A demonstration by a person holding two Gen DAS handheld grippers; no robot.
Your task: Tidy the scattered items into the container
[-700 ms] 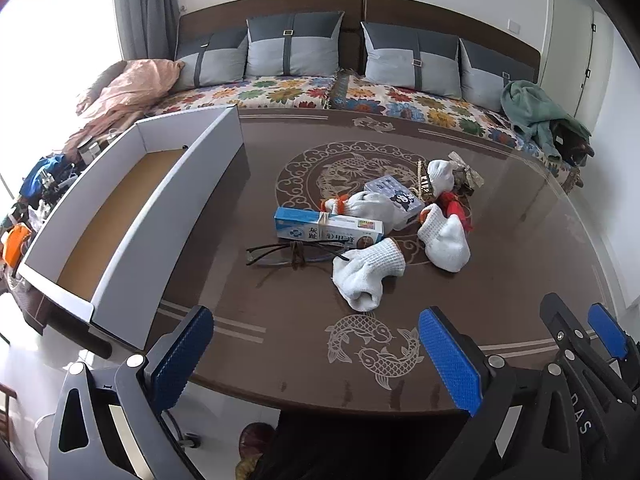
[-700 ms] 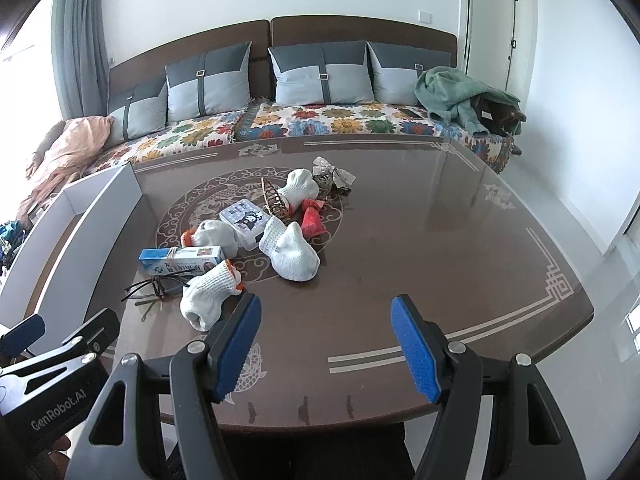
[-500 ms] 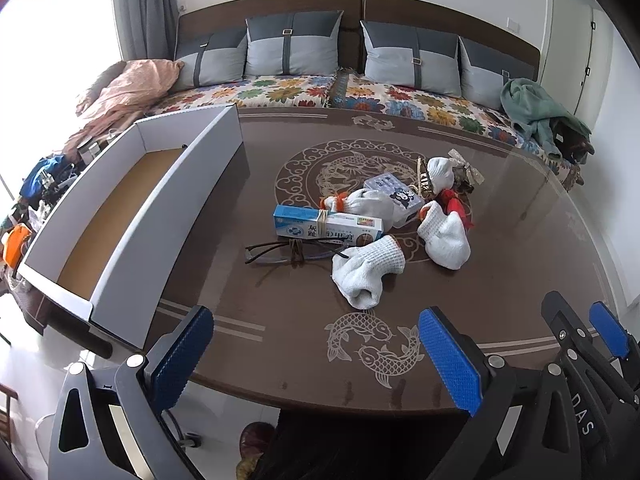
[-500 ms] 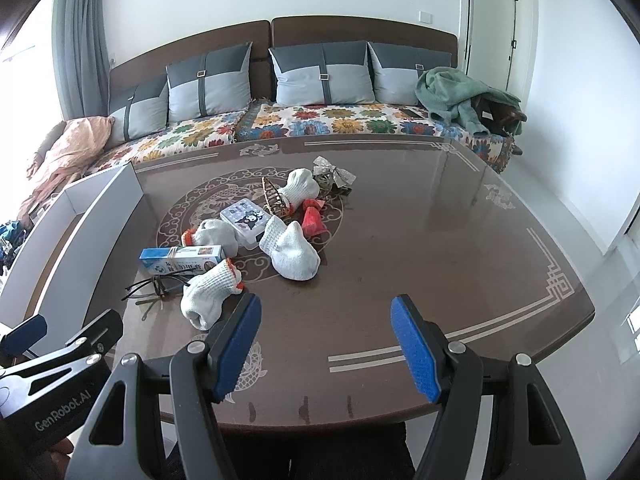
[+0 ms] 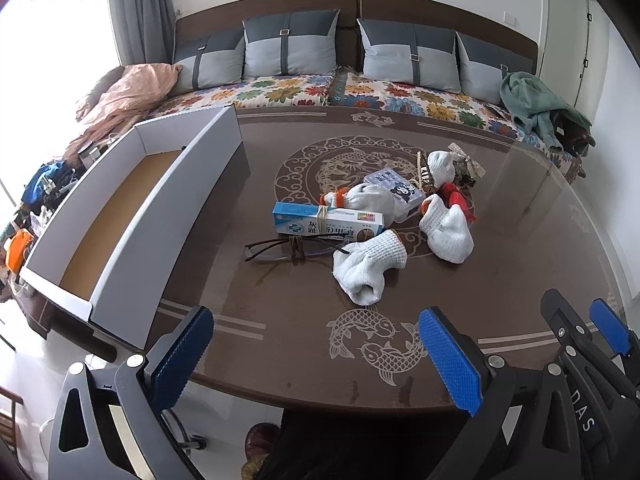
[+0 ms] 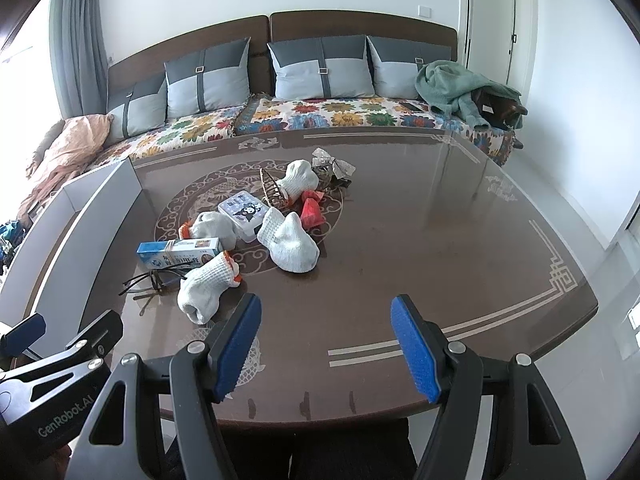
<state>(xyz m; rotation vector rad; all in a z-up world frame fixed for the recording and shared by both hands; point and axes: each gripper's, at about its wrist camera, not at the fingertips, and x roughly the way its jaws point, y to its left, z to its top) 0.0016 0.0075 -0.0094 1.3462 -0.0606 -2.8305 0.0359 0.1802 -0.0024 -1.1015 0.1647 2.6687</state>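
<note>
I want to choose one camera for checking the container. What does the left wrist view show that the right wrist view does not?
Only the left wrist view shows the inside of the white container: a bare brown floor, no items in it. It also shows the open left tool.

Only the right wrist view shows the table's right corner and the open right tool.

Both show the glasses, toothpaste box and nearest white sock, all on the table.

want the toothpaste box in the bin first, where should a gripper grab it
Grip the toothpaste box across its narrow width near the bare left end, coming from above with the left gripper. It lies flat and long; its right end is crowded by a white glove, and glasses lie alongside.
</note>
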